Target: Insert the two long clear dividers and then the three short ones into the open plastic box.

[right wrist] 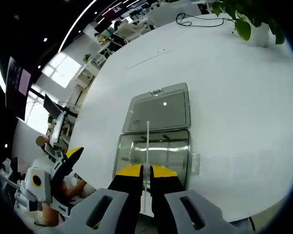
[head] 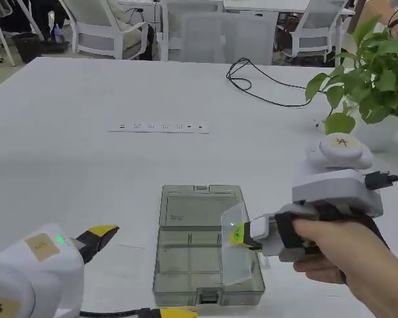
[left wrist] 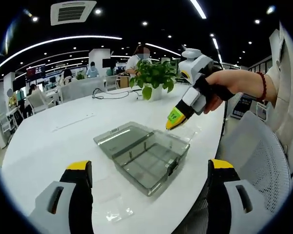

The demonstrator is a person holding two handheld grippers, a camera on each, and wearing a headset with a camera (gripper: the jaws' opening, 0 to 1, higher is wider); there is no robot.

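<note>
The right gripper [head: 237, 236] is clamping a clear divider [head: 237, 262] firmly between its jaws, and the sheet is hanging just past its tips, tilted, over the open plastic box [head: 199, 209]. In the right gripper view the divider is showing edge-on, running straight ahead from the closed jaws across the box's tray, with the flat lid lying farther ahead. Whether the sheet's lower edge is touching the tray yet cannot be told. The left gripper [left wrist: 149, 165] is waiting with its jaws spread wide and nothing between them. From its own view the box is sitting ahead, between the lines of its two jaws, and the right gripper is coming in beyond the box, ahead and to the right. Some loose clear pieces [left wrist: 116, 210] are lying flat on the white table [head: 66, 165] close beside the left gripper's left jaw. As for progress, the job is looking far from finished: this divider is not seated, and pieces are waiting outside the box. Faint lines are crossing the tray, but whether they are a divider already slotted in or just moulded grooves is too unclear to say. Nor can it be told whether the held sheet is a long one or a short one.
</note>
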